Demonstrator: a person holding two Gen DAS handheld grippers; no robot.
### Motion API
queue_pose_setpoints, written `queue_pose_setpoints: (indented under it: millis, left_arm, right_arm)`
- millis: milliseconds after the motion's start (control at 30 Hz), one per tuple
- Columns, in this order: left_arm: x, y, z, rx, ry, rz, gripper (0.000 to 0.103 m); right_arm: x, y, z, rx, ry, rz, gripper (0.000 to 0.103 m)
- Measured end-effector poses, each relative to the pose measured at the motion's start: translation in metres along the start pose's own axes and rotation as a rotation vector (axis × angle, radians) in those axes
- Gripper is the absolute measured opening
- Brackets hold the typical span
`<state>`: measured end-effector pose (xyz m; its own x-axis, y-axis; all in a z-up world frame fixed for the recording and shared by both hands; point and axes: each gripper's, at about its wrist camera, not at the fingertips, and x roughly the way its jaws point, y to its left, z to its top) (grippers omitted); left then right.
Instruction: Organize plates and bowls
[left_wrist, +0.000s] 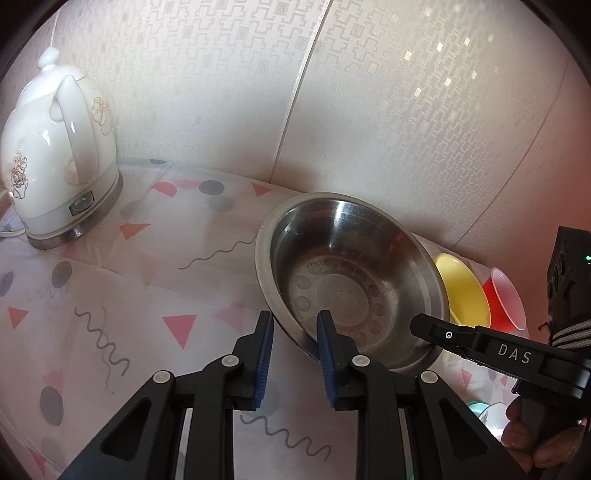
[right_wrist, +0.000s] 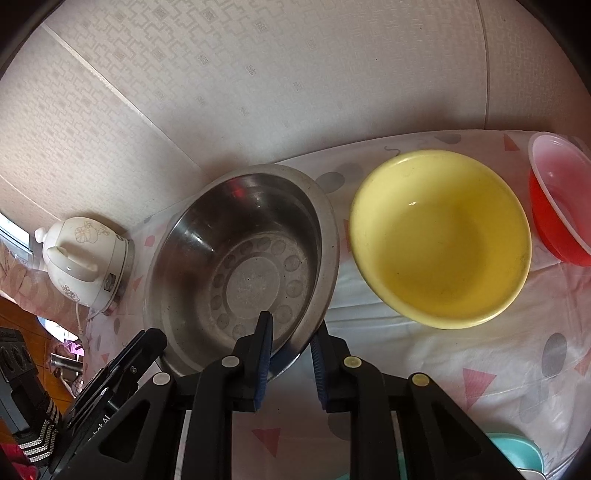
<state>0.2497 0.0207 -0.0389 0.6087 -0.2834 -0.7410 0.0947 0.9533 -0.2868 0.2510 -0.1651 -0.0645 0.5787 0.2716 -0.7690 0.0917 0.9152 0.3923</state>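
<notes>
A steel bowl (left_wrist: 351, 280) stands on the patterned tablecloth near the wall; it also shows in the right wrist view (right_wrist: 243, 266). My left gripper (left_wrist: 294, 325) is open, its two fingers straddling the bowl's near left rim. My right gripper (right_wrist: 291, 332) is open, straddling the bowl's near right rim. A yellow bowl (right_wrist: 439, 240) sits right of the steel bowl, and a red plastic bowl (right_wrist: 557, 206) sits beyond it. Both also show in the left wrist view: yellow bowl (left_wrist: 463, 291), red bowl (left_wrist: 504, 299).
A white ceramic electric kettle (left_wrist: 55, 155) stands at the left by the wall, also in the right wrist view (right_wrist: 85, 262). A teal dish (right_wrist: 517, 454) lies at the near right. The wall runs close behind the bowls. The table edge is at the left.
</notes>
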Motion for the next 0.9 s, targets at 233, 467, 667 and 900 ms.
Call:
queue_pose_setpoints:
  millis: [233,467,667,900]
  left_arm:
    - [-0.016,0.005,-0.011,-0.007,-0.015,0.018,0.024]
    - [-0.035,0.010,-0.027,0.011,-0.030,0.036,0.022]
    - [-0.039,0.021,-0.027,-0.041,-0.029,0.025,0.024]
    - [-0.029,0.024,-0.018,-0.054,-0.012,0.012,0.026]
  right_arm:
    - [-0.005,0.006,-0.007,-0.032,0.015,0.018,0.020]
    - [-0.009,0.010,-0.017,-0.047,0.035,0.042,0.021]
    - [-0.015,0.004,-0.016,-0.007,0.024,0.050,0.028]
    - [-0.014,0.003,-0.014,0.018,0.003,0.039,0.028]
